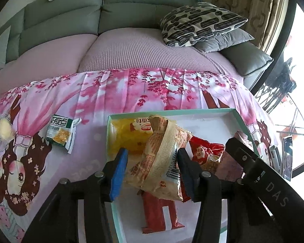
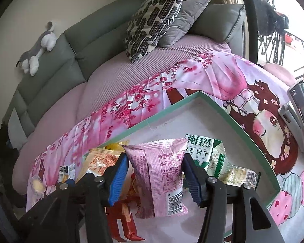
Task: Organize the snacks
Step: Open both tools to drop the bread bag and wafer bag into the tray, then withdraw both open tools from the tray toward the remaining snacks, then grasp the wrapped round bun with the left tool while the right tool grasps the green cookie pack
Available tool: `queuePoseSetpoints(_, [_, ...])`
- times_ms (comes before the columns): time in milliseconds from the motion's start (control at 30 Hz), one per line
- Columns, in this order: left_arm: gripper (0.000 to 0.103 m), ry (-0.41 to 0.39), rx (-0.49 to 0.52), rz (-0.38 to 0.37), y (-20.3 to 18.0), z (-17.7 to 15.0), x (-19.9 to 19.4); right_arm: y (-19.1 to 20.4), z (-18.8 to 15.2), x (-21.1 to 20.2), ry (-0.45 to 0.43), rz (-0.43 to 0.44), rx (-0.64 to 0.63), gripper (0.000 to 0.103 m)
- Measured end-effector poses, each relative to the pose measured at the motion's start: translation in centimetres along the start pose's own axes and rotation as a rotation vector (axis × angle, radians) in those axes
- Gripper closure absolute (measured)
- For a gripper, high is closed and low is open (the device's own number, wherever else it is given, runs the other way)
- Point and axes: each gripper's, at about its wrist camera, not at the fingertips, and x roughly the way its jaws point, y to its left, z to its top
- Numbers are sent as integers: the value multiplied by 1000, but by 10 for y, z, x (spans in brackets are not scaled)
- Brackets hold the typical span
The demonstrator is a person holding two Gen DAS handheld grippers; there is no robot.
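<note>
**Two packets between parted jaws, over the tray**

The beige snack packet (image 1: 162, 158) lies between the fingers of the left gripper (image 1: 152, 170), its long axis running away from the camera and leaning left at the far end; a gap shows between it and the blue pad on the left, while on the right I cannot tell whether the pad still touches, so the jaws read as parted rather than clamped. It sits over the green-rimmed tray (image 1: 236, 113), on top of a yellow packet (image 1: 127, 137) and a red wrapper (image 1: 162, 214). The pink packet (image 2: 162, 178) stands lengthwise between the fingers of the right gripper (image 2: 155, 174), barcode end nearest the camera; both pads stand just clear of its sides, so that grip looks let go too. Beside it lie a green biscuit packet (image 2: 200, 149) and a pale wrapper (image 2: 241, 175). One small green packet (image 1: 60, 133) remains outside on the pink cloth (image 1: 131, 93), left of the tray; the left gripper is nearer to it.
</note>
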Motion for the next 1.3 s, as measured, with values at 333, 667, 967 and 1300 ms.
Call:
queuePoseSetpoints(333, [48, -45, -43, 4, 14, 6, -19, 3, -1, 1, 12, -27, -29, 33])
queuePoseSetpoints(667, [28, -110, -193, 151, 83, 11, -33, 35, -6, 0, -21, -31, -137, 0])
queuePoseSetpoints(967, [22, -121, -376, 291, 193, 0, -52, 105, -22, 7, -20, 60, -263, 0])
queuePoseSetpoints(1300, [22, -41, -455, 320, 310, 3, -46, 211, -54, 57, 75, 174, -382, 0])
